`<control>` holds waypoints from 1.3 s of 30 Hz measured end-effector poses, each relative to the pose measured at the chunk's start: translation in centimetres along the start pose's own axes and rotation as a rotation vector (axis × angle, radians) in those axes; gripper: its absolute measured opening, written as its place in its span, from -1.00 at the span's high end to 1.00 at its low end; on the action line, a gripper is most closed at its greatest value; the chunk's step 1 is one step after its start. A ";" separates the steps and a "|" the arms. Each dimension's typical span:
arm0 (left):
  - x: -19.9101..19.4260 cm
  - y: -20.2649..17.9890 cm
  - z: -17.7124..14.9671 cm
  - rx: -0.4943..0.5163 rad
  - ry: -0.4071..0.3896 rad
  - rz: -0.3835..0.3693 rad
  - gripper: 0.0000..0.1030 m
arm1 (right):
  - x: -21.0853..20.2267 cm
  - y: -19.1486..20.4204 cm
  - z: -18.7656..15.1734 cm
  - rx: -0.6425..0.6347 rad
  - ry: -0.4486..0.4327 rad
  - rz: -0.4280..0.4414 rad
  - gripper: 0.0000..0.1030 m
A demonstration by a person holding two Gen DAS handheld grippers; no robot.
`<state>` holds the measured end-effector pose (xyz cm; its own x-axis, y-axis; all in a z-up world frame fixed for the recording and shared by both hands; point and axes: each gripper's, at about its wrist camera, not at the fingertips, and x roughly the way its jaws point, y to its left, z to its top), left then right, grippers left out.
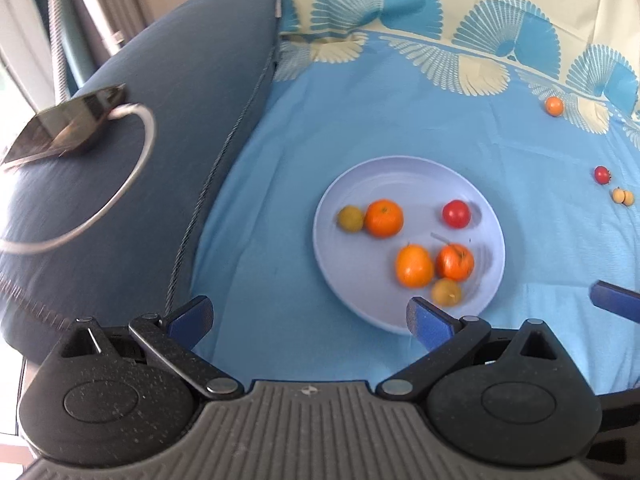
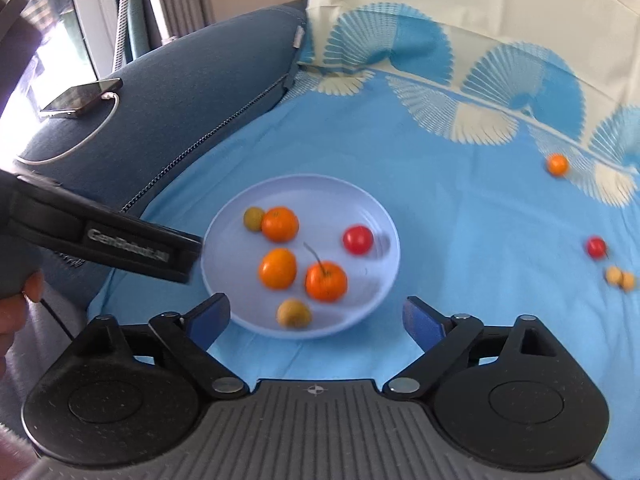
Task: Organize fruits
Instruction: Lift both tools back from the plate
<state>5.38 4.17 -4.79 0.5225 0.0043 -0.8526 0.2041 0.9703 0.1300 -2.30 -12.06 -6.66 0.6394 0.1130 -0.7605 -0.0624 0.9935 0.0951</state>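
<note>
My left tongs and right tongs both gape wide and hold nothing, poised just short of the pale plate on the blue patterned sheet. Six fruits lie on the plate, ahead of both pairs of tips: three oranges, a red tomato and two yellowish ones. Well off to the right on the sheet lie a small orange, a red fruit and a pale pair.
</note>
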 end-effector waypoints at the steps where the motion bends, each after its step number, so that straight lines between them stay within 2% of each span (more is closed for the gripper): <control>1: -0.5 0.2 -0.4 -0.013 0.001 0.002 -0.99 | -0.7 0.2 -0.4 0.010 -0.004 -0.007 -0.85; 5: -2.7 0.6 -2.1 -0.046 -0.012 -0.005 -0.99 | -3.7 1.1 -1.8 0.024 -0.053 -0.039 -0.90; 11: -5.7 -0.1 -4.0 -0.020 -0.066 -0.006 -0.99 | -7.4 1.9 -3.4 0.013 -0.125 -0.066 -0.93; 19: -8.6 -1.3 -4.8 0.006 -0.143 -0.003 -0.99 | -10.5 2.1 -4.3 0.017 -0.199 -0.092 -0.98; 39: -10.9 -0.7 -6.1 0.003 -0.183 0.001 -0.99 | -13.2 3.1 -5.4 0.011 -0.257 -0.095 -0.99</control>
<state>-5.48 4.95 1.30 0.6648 -0.0394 -0.7459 0.2058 0.9696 0.1322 -15.09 -10.38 0.16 0.8155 0.0105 -0.5786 0.0151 0.9991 0.0394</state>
